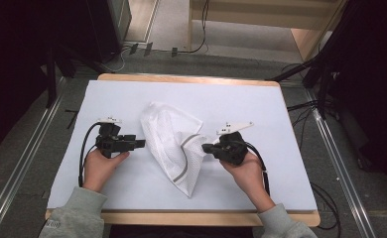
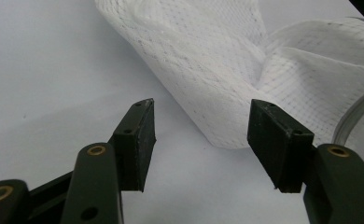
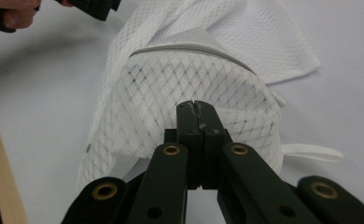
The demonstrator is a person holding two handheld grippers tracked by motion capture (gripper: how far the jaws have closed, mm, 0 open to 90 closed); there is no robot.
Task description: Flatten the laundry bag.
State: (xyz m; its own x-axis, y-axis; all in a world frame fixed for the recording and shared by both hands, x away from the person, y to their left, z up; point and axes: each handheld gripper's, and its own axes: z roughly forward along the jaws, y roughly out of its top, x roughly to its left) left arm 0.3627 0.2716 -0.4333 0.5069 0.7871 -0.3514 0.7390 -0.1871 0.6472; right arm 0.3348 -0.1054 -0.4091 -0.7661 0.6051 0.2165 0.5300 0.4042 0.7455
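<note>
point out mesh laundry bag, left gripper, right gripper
mesh laundry bag [image 1: 164,136]: high view, middle of the white mesh.
left gripper [image 2: 201,128]: left gripper view, gap midway between its open jaw tips.
right gripper [image 3: 195,108]: right gripper view, seam where the shut jaw tips meet.

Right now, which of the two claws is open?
The left claw: its jaws stand apart beside the white mesh bag; the right claw is closed.

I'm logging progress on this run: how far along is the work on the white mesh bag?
Early stage. The mesh bag lies crumpled and half doubled over on the table, nowhere flat or neatly folded. In hand: the right gripper is shut against its right side, seemingly pinching the mesh; the left gripper is open at the bag's left edge, gripping nothing. Straightening or folding is left.
</note>
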